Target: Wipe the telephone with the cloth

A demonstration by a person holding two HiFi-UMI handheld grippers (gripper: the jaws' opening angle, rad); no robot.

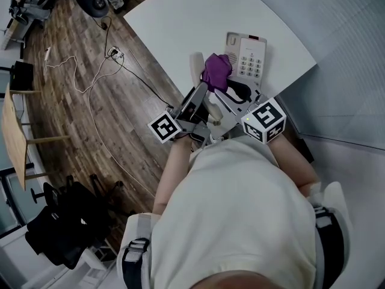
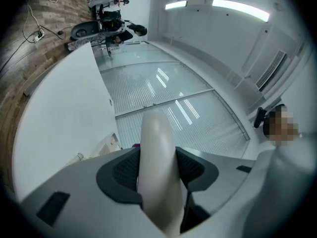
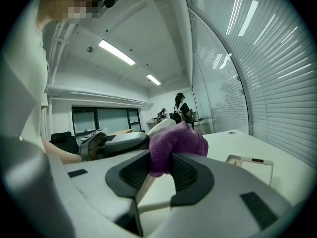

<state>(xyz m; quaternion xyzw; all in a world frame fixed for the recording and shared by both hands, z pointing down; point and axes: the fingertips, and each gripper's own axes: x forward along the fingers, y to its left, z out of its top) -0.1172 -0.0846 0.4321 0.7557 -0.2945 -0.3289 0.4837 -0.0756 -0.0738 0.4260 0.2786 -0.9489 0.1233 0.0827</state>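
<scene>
The left claw (image 2: 157,171) is clamped on the handset (image 2: 156,143), a smooth, cream, rounded bar that rises between its dark, ribbed pads (image 2: 124,172). The right claw (image 3: 161,171) grips the cloth (image 3: 179,142), a fuzzy purple wad that bulges above the claw, just beside the handset. Beyond them the phone (image 1: 236,41), a pale, boxy base with a grid of keys (image 1: 251,60), lies flat on the smooth white table (image 1: 174,23), near its curved edge.
</scene>
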